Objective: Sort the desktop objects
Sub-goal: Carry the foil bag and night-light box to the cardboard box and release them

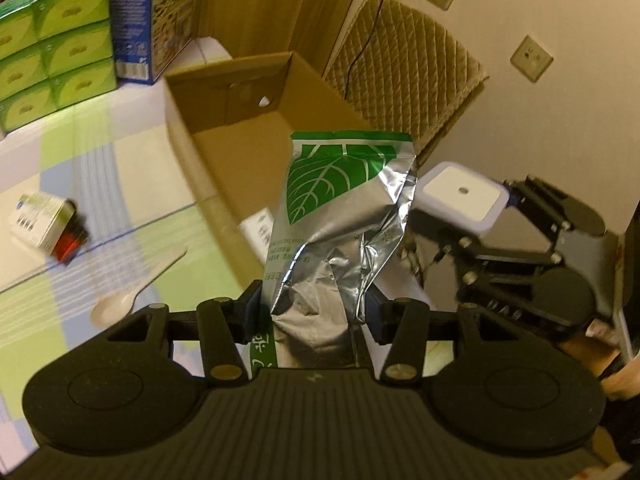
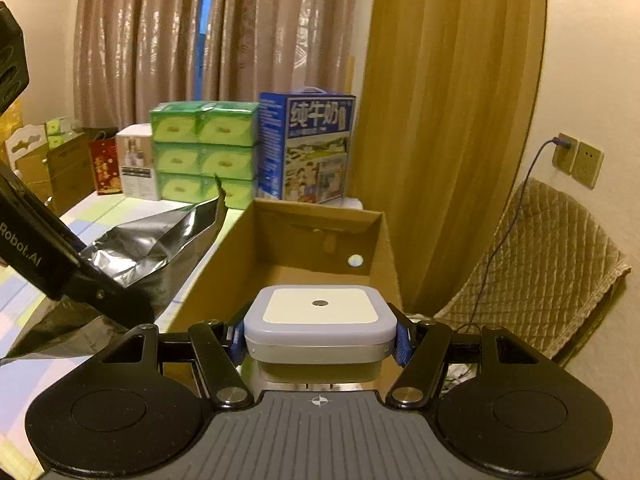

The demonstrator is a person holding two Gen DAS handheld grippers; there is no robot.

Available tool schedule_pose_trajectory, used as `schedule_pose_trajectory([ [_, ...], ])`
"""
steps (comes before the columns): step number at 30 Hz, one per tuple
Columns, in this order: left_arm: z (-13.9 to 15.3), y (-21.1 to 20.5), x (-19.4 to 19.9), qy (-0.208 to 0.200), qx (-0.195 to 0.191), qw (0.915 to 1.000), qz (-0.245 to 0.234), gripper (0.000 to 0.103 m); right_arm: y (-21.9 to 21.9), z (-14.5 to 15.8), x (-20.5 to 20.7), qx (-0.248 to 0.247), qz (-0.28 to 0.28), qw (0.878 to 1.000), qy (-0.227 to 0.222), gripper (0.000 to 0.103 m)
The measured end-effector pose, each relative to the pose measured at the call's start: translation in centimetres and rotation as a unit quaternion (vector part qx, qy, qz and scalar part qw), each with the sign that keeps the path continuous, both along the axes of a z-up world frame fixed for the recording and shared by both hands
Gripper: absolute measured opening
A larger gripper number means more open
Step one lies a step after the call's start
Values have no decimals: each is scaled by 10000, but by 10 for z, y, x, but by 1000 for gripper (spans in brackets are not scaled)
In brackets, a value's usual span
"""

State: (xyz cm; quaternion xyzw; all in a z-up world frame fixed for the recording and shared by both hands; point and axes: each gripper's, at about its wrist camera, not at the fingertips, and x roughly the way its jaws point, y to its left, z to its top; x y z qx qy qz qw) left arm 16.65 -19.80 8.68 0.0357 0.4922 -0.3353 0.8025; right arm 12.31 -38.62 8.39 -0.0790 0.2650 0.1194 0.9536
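Note:
My left gripper (image 1: 314, 312) is shut on a crumpled silver foil pouch (image 1: 340, 216) with a green leaf print, held upright over the near edge of an open cardboard box (image 1: 224, 152). The pouch also shows in the right wrist view (image 2: 136, 252). My right gripper (image 2: 320, 338) is shut on a white square device (image 2: 320, 316) with a small round dot on top, held over the box (image 2: 320, 240). In the left wrist view that device (image 1: 460, 196) and the right gripper (image 1: 448, 220) are to the right of the pouch.
On the checked tablecloth (image 1: 100, 168) lie a small medicine box (image 1: 44, 220) and a white plastic spoon (image 1: 132, 296). Green tissue packs (image 1: 52, 48) and a blue milk carton (image 1: 156, 12) stand at the back. A quilted chair (image 1: 404, 68) stands beyond the box.

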Motion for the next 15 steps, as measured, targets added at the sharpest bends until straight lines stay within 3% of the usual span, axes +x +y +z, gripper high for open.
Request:
schedule_pose_trajectory([
  [15, -9, -46, 67, 177, -254, 9979, 570, 46, -21, -20, 55, 226, -129, 9993, 280, 62],
])
